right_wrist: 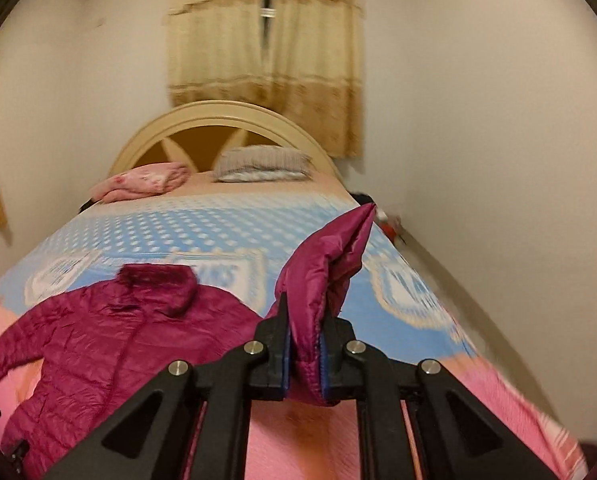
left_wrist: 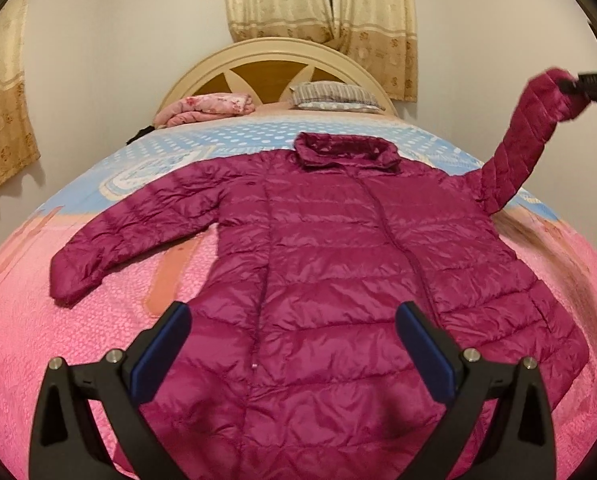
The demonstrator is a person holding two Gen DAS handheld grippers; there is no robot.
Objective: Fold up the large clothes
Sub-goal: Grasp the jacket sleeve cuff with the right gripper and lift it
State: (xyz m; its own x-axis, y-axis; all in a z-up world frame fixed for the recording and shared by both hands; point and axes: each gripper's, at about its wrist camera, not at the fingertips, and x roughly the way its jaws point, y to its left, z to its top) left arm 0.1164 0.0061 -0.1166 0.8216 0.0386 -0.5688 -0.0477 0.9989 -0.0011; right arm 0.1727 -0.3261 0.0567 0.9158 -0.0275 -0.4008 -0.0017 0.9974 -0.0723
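Observation:
A magenta quilted jacket (left_wrist: 330, 264) lies front up on the bed, collar toward the headboard, its left sleeve (left_wrist: 118, 240) spread flat. My left gripper (left_wrist: 292, 316) hovers open over the jacket's lower part, nothing between its fingers. The jacket's right sleeve (left_wrist: 526, 140) is lifted off the bed, its cuff pinched by my right gripper (left_wrist: 578, 88) at the frame's right edge. In the right wrist view my right gripper (right_wrist: 304, 320) is shut on the sleeve cuff (right_wrist: 326, 264), which sticks up past the pads; the jacket body (right_wrist: 110, 340) lies lower left.
The bed cover (left_wrist: 30, 320) is pink near me and blue dotted farther off. A folded pink blanket (left_wrist: 206, 110) and a striped pillow (left_wrist: 330, 96) lie by the arched headboard (left_wrist: 274, 52). Beige curtains (left_wrist: 318, 0) hang behind; a wall runs close along the bed's right side (right_wrist: 498, 200).

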